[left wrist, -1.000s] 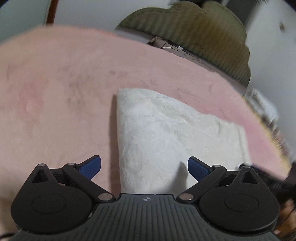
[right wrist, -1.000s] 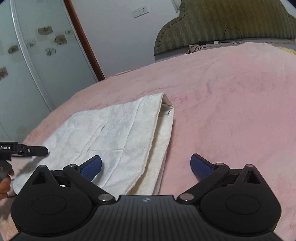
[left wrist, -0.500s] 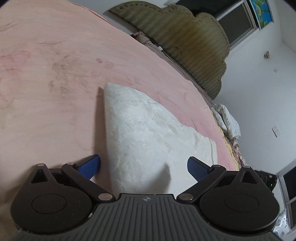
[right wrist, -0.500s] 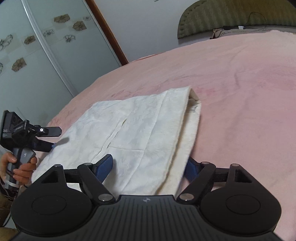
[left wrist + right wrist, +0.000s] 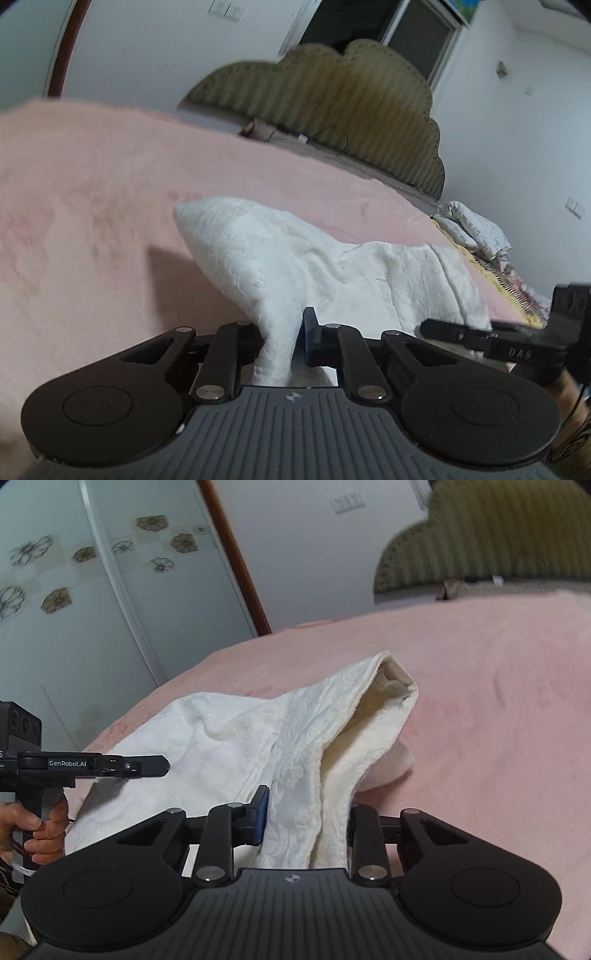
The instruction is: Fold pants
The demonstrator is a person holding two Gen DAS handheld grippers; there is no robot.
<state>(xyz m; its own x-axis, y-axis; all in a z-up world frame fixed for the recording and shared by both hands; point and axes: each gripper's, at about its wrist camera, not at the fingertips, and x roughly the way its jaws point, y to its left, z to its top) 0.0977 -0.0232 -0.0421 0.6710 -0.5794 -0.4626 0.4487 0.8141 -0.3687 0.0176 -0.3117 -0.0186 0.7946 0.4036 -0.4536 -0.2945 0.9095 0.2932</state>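
White textured pants [image 5: 295, 266], folded lengthwise, lie on a pink bedspread [image 5: 92, 221]. My left gripper [image 5: 282, 341] has its jaws closing and pinches the near corner of the cloth, which rises in a ridge from the bed. In the right wrist view the pants [image 5: 229, 731] show their open waistband end [image 5: 391, 679]. My right gripper [image 5: 304, 823] has its jaws closing on the thick near edge, lifted off the bed. Each gripper appears in the other's view: the right one [image 5: 491, 338], the left one [image 5: 92, 766], held by a hand [image 5: 40, 830].
An olive padded headboard [image 5: 332, 107] stands at the far end of the bed. Patterned pillows [image 5: 472, 229] lie at the right edge. Glass wardrobe doors with flower prints [image 5: 85, 590] stand to the left beyond the bed.
Both grippers went from wide open astride the pants' near edge to closed on the cloth. The near edge has lifted off the bed at both ends.
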